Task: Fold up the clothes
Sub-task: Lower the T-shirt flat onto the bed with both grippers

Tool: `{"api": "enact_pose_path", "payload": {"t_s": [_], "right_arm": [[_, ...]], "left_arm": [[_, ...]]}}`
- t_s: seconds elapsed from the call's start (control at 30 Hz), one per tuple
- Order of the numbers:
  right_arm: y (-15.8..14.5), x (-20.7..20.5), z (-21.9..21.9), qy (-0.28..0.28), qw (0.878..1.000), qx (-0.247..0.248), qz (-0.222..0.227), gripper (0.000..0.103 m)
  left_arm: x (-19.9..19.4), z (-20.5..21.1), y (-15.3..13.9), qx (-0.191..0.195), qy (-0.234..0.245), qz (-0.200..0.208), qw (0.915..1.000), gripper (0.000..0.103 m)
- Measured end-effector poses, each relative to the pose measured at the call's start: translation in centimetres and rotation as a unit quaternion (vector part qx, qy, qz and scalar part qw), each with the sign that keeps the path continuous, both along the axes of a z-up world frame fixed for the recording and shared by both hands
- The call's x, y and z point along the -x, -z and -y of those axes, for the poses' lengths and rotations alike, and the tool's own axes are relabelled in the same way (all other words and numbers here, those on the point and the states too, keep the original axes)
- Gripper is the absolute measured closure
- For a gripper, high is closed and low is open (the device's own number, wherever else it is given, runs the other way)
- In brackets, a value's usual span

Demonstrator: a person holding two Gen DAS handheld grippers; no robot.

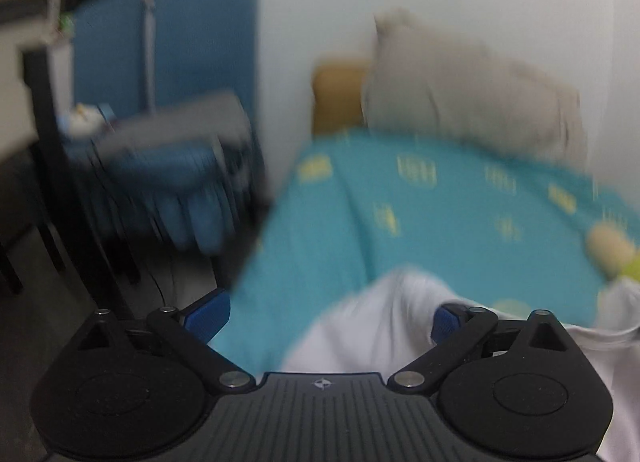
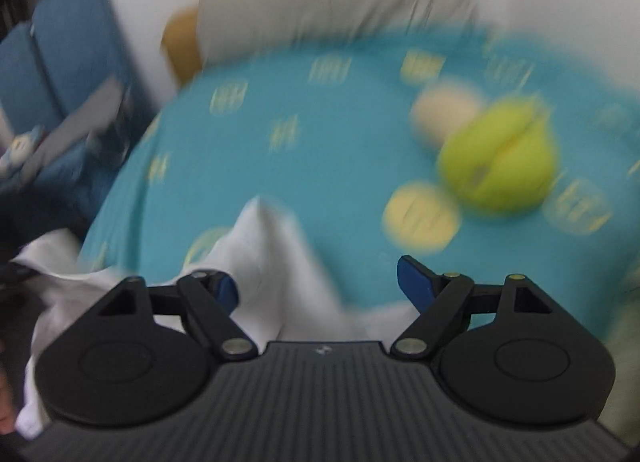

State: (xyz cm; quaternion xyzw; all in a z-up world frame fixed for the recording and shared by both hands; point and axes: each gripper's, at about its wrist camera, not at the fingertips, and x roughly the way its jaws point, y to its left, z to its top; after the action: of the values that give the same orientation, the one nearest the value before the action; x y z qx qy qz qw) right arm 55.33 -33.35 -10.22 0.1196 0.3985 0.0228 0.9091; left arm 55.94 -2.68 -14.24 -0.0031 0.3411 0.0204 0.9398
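- The left gripper (image 1: 332,318), a black two-finger tool with blue pads, is seen with its jaws spread wide; nothing is pinched, though a crumpled white cloth garment (image 1: 384,326) lies heaped just ahead of it and between the fingers.
- The right gripper (image 2: 318,282) is likewise held released, jaws wide apart; the same white garment (image 2: 272,262) is bunched against its left pad and in the gap, with no squeeze seen on the fabric.
- The garment is found at the near edge of a bed covered by a teal sheet with pale yellow patterns (image 2: 280,166), directly under and ahead of both tools, presumably dropped there so it can be spread flat.
- Both views are heavily blurred, so fine creases and the garment's type cannot be told.
- Further ahead of the right gripper, slightly to its right, a lime-green round soft object (image 2: 498,166) is seen on the sheet, with a beige rounded object (image 2: 444,110) just beyond it; both sit well clear of the cloth.
- A large beige pillow (image 1: 472,90) is propped at the far end against the white wall, out of the working area.
- Off to the left tool's left, a blue padded chair (image 1: 168,74) is noted beside the bed.
- Folding is judged not yet begun: an edge or corner presumably has to be gripped first.
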Motion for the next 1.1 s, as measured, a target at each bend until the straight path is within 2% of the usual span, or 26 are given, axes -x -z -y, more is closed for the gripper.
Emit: {"api": "enact_pose_path", "payload": {"t_s": [0.07,0.13,0.2,0.3,0.37,0.53,0.73,0.93,1.1], "right_arm": [[1.0,0.1,-0.2,-0.034,0.998,-0.045,-0.02,0.022],[1.0,0.5,-0.6,-0.06,0.995,-0.078,-0.02,0.021],[0.3,1.3,-1.2,-0.069,0.995,-0.074,-0.002,0.021],[-1.8,3.2,-1.7,-0.053,0.996,-0.065,0.034,0.021],[-3.2,4.9,-1.3,-0.034,0.995,-0.079,0.058,0.021],[-7.0,11.6,-0.9,-0.016,0.991,-0.082,0.109,0.021],[-11.2,22.0,-2.6,-0.043,0.987,-0.006,0.156,0.021],[-16.1,31.8,-3.4,-0.048,0.979,0.006,0.2,0.021],[-20.0,37.0,-3.7,-0.036,0.976,-0.006,0.213,0.021]], "left_arm": [[-1.0,0.4,1.5,-0.011,0.031,-0.05,0.9982,0.005],[-0.6,0.6,1.7,-0.02,0.043,-0.065,0.9967,0.005],[0.0,0.2,0.8,-0.011,0.053,-0.066,0.9964,0.004],[2.2,-0.7,-1.6,0.008,0.05,-0.05,0.9975,0.003],[4.4,-1.2,-4.0,0.022,0.048,-0.034,0.998,0.003],[12.6,-2.0,-11.1,0.042,0.064,0.02,0.9969,0.002],[24.1,-1.5,-19.1,0.015,0.093,0.084,0.992,0.001],[33.6,-1.1,-24.1,0.033,0.097,0.111,0.9885,0.001],[39.2,-0.5,-26.6,0.039,0.094,0.13,0.9863,0.001]]}}
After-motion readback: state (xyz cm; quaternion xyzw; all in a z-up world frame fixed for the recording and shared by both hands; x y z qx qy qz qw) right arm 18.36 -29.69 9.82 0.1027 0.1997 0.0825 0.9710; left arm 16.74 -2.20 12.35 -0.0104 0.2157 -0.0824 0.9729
